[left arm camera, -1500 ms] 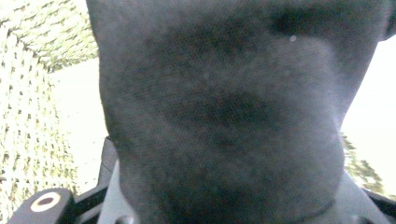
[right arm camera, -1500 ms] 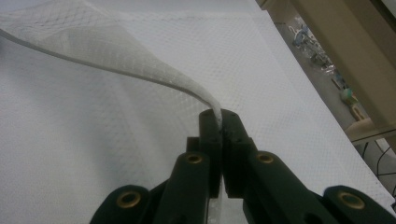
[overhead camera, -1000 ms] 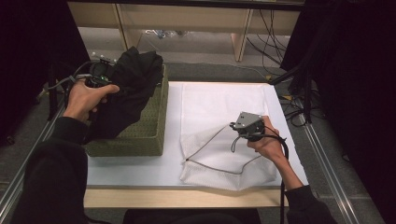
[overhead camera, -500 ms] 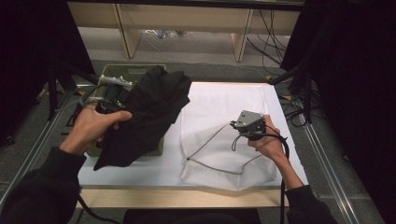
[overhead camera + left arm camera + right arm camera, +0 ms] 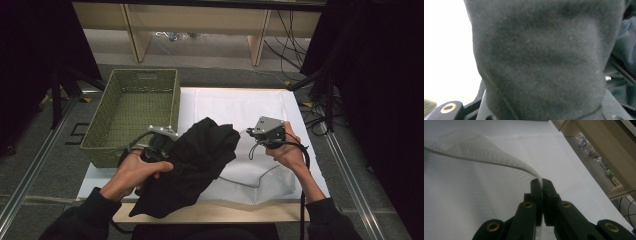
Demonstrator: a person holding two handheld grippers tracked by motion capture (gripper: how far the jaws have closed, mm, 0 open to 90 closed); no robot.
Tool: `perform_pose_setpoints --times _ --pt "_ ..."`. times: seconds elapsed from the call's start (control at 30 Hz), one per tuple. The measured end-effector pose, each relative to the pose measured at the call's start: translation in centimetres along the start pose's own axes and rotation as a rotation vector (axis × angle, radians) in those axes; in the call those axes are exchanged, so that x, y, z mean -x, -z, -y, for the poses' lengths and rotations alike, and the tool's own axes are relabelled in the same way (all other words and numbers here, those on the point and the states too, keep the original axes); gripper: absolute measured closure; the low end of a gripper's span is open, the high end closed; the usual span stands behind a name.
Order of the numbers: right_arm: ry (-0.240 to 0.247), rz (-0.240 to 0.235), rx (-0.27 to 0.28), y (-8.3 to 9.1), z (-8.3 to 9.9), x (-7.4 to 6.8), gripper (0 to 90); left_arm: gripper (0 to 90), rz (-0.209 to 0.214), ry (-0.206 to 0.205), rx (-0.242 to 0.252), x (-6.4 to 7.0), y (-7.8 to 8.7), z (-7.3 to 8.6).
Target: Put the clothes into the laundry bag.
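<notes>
Left claw clamping black garment, right claw pinching white mesh bag

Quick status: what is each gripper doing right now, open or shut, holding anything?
Left gripper: shut on the black garment, carried over the table beside the basket.
Right gripper: shut on the lifted edge of the white mesh bag.

No text, label, brand name or sign can be read anywhere here. The only mark resembling a character is a dark shape, rather like the number 5, on the grey floor just left of the green basket; it is too blurred to be sure of.
</notes>
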State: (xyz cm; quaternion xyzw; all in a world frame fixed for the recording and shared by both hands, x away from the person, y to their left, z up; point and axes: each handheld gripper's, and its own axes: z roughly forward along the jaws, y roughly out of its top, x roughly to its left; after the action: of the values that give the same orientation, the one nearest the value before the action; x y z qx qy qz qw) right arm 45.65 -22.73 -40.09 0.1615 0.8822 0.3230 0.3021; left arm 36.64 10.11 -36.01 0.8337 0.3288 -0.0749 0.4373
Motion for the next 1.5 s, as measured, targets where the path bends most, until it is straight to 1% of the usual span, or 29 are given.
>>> perform_pose_setpoints --times 0.03,0.1,0.17,0.2,0.27,0.3,0.33,0.43,0.5,0.53,0.57,0.67,0.7,0.73,0.8,0.87,0.9,0.93,1.0,1.03,1.1,1.13,1.2,1.23,1.27,1.33,1.37,1.47,1.5 --pt "0.009 0.000 0.002 0.0 0.0 0.1 89.6 54.4 0.014 0.004 0.005 -0.1 -0.7 0.1" --pt "0.003 -0.001 0.004 0.1 0.0 0.0 89.7 54.4 0.037 0.006 -0.008 -0.2 -1.8 0.2" --pt "-0.001 0.000 0.009 0.1 0.0 0.1 89.7 54.4 0.048 0.008 -0.016 -0.3 -2.8 0.3" --pt "0.005 -0.001 0.013 0.1 -0.1 0.1 89.7 54.4 0.061 0.014 -0.022 -0.3 -3.3 0.3" --pt "-0.005 -0.005 0.011 0.2 -0.1 0.0 89.7 54.3 0.112 0.029 -0.023 -0.5 -4.5 0.4" --pt "-0.002 -0.003 0.021 0.2 -0.1 0.1 89.6 54.3 0.140 0.054 -0.021 -0.5 -5.1 0.4" --pt "0.000 -0.003 0.021 0.1 -0.2 0.1 89.6 54.3 0.155 0.066 -0.030 -0.6 -5.8 0.4" --pt "-0.004 -0.003 0.016 0.4 -0.3 -0.1 89.6 54.1 0.170 0.064 -0.101 -0.7 -7.6 0.2" --pt "-0.001 0.002 0.018 0.5 -0.3 0.0 89.7 54.1 0.189 0.085 -0.115 -0.7 -8.8 0.1" --pt "-0.003 0.005 0.022 0.6 -0.4 0.1 89.7 54.1 0.184 0.082 -0.117 -0.8 -9.3 0.0" --pt "0.010 0.004 0.027 0.6 -0.4 0.2 89.7 54.1 0.186 0.089 -0.121 -0.8 -9.6 -0.1" --pt "0.008 0.006 0.031 0.8 -0.4 0.3 89.7 54.1 0.185 0.118 -0.110 -0.9 -10.8 -0.5" --pt "-0.005 0.010 0.030 0.9 -0.4 0.3 89.7 54.1 0.184 0.114 -0.114 -0.9 -11.0 -0.7" --pt "0.004 0.008 0.031 1.0 -0.4 0.4 89.7 54.0 0.183 0.118 -0.116 -0.9 -11.3 -0.9" --pt "0.011 0.009 0.036 1.0 -0.5 0.4 89.7 53.9 0.176 0.122 -0.112 -1.1 -11.7 -1.3" --pt "0.014 0.012 0.036 1.1 -0.5 0.4 89.7 53.9 0.150 0.123 -0.115 -1.6 -12.2 -1.5" --pt "0.015 0.014 0.039 1.1 -0.5 0.5 89.7 53.9 0.139 0.128 -0.118 -2.0 -12.5 -1.6" --pt "-0.002 0.014 0.035 1.2 -0.5 0.4 89.7 53.8 0.130 0.139 -0.119 -2.2 -12.8 -1.6" --pt "0.004 0.019 0.039 1.3 -0.6 0.4 89.7 53.8 0.124 0.146 -0.126 -2.6 -13.3 -1.8" --pt "0.006 0.020 0.039 1.3 -0.6 0.5 89.7 53.8 0.120 0.150 -0.125 -2.6 -13.6 -1.9" --pt "0.000 0.020 0.041 1.3 -0.7 0.5 89.7 53.7 0.111 0.138 -0.125 -2.5 -13.9 -2.4" --pt "0.013 0.019 0.043 1.3 -0.7 0.5 89.8 53.6 0.111 0.137 -0.122 -2.4 -14.0 -2.6" --pt "0.017 0.017 0.044 1.4 -0.7 0.4 89.8 53.6 0.106 0.137 -0.116 -2.3 -14.2 -3.2" --pt "0.019 0.016 0.045 1.4 -0.8 0.5 89.8 53.5 0.093 0.136 -0.117 -2.3 -14.4 -3.4" --pt "0.011 0.015 0.046 1.5 -0.8 0.4 89.8 53.4 0.062 0.125 -0.123 -2.4 -14.7 -3.6" --pt "0.005 0.022 0.049 1.5 -0.9 0.4 89.8 52.8 -0.007 0.110 -0.111 -2.6 -15.3 -3.7" --pt "0.019 0.026 0.051 1.5 -1.0 0.4 89.8 52.3 -0.026 0.120 -0.107 -2.8 -15.5 -3.7" --pt "0.013 0.022 0.050 1.5 -1.1 0.3 89.8 50.1 -0.064 0.121 -0.100 -3.7 -16.2 -3.7" --pt "0.017 0.025 0.048 1.5 -1.1 0.3 89.8 50.1 -0.069 0.127 -0.102 -3.8 -16.2 -3.7"
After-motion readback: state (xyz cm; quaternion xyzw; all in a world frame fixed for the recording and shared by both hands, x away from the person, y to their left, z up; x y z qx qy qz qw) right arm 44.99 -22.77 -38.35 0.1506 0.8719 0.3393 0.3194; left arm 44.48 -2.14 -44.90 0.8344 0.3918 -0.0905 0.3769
